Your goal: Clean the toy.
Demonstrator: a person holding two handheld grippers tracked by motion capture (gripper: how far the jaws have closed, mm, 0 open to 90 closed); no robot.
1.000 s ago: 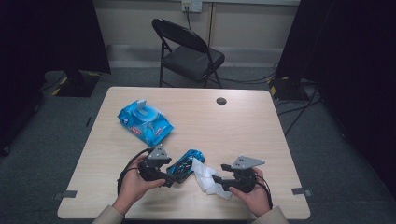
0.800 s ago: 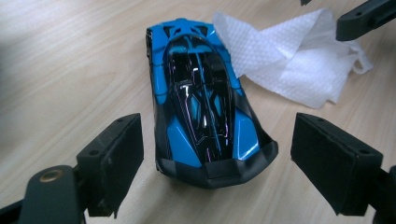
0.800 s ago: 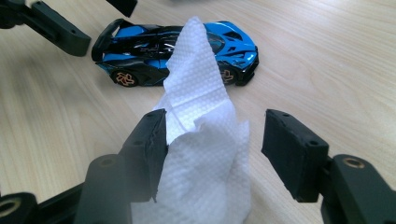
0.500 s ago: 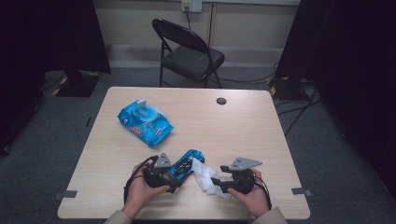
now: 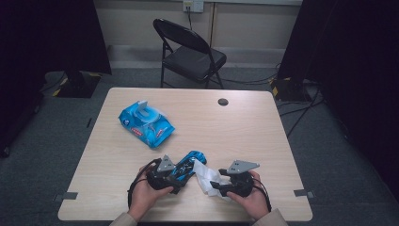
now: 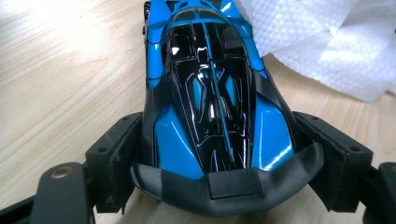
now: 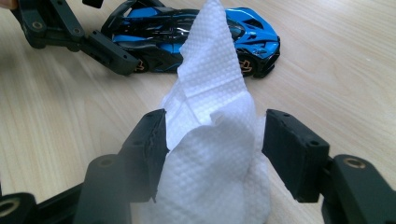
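Clamping the blue toy car (image 6: 210, 93) by its rear, my left claw (image 5: 181, 173) is resting it on the worktop (image 5: 244, 127). Beside it, my right claw (image 5: 217, 185) is gripping a bunched white wipe (image 7: 210, 154) touching the car. Farther back, a blue wipes pack (image 5: 146, 123) is lying.

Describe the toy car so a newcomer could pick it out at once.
On the wooden table, look at the near edge, between the person's two hands. The toy car lies there beside a crumpled white wipe: glossy blue and black, unlike the soft blue wipes pack farther back.
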